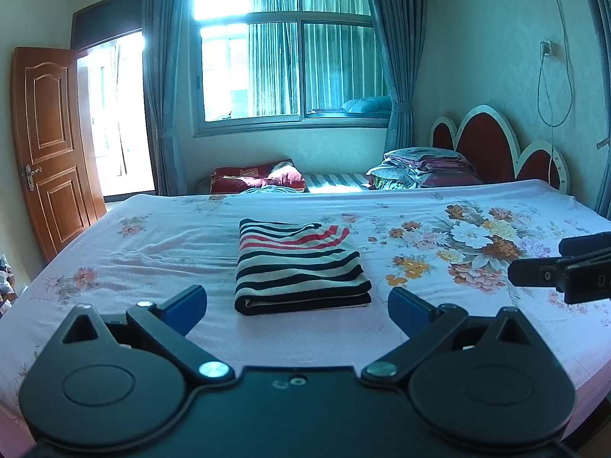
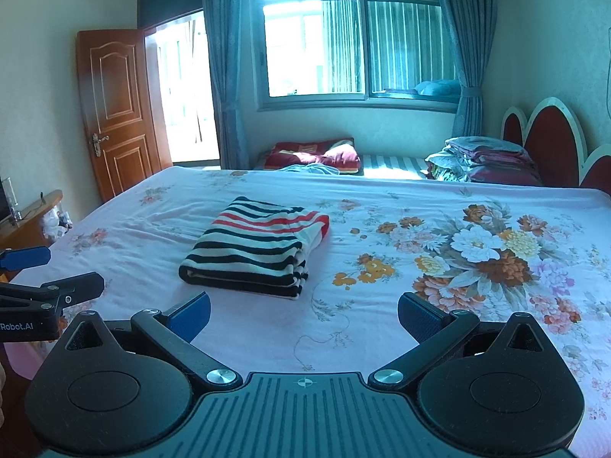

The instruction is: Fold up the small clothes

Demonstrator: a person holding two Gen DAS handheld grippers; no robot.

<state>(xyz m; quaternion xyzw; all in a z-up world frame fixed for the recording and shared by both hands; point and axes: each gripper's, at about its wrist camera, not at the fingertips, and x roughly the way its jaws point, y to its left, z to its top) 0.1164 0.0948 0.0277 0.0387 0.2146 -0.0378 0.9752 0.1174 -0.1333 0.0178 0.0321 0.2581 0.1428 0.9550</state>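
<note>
A black, white and red striped knit garment (image 1: 299,267), already folded into a thick rectangular bundle, lies flat on the bed's pink floral cotton sheet (image 1: 439,328), roughly at the middle of the mattress.

From the left claw (image 1: 298,305) the bundle sits dead ahead at 12 o'clock, its folded black edge facing the camera and just beyond the blue finger pads (image 1: 187,305). From the right claw (image 2: 303,313) it lies at about 11 o'clock, a little further off and turned at a slant. The bundle's long axis runs away from the left claw toward the window (image 1: 282,45), so the left one appears nearer and squarely lined up with it.

Both claws are released, fingers spread wide, grasping nothing; neither touches the cloth. In the left wrist view the other claw's black tips show at 3 o'clock, well apart from the garment.

The fold looks finished: layered edges are stacked evenly at the near side, only the red-striped top layer sitting a little askew at the far right corner. Any further move would probably be a tidy-up or a lift from that near edge.
</note>
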